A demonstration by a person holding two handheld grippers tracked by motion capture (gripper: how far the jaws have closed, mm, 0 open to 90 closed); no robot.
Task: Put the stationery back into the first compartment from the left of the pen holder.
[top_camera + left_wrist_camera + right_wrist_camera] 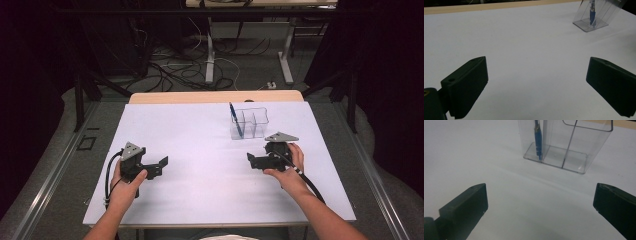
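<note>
Dark curtains and a tangle of cables on the grey floor (60, 165) frame a white counter (200, 150) with a pale wooden strip along its far edge. Toward the far right of the counter stands a clear plastic organiser box with inner dividers (249, 123), upright and resting flat on the white surface. One blue pen with a dark tip (235, 120) stands in its left-hand compartment as the high view has it, leaning a little, its upper end rising above the rim. The other compartments hold nothing that can be made out.

The left claw (159, 166) sits low over the near left part of the counter, held in a person's hand, well apart from the box; its jaws stand wide apart with bare white surface between them. The right claw (254, 161) is near the box, just in front of it and slightly to its right; its jaws are also spread wide and grip nothing. From the right gripper view the box (564, 145) and pen (538, 140) stand straight ahead, between and beyond the two black jaws.
</note>
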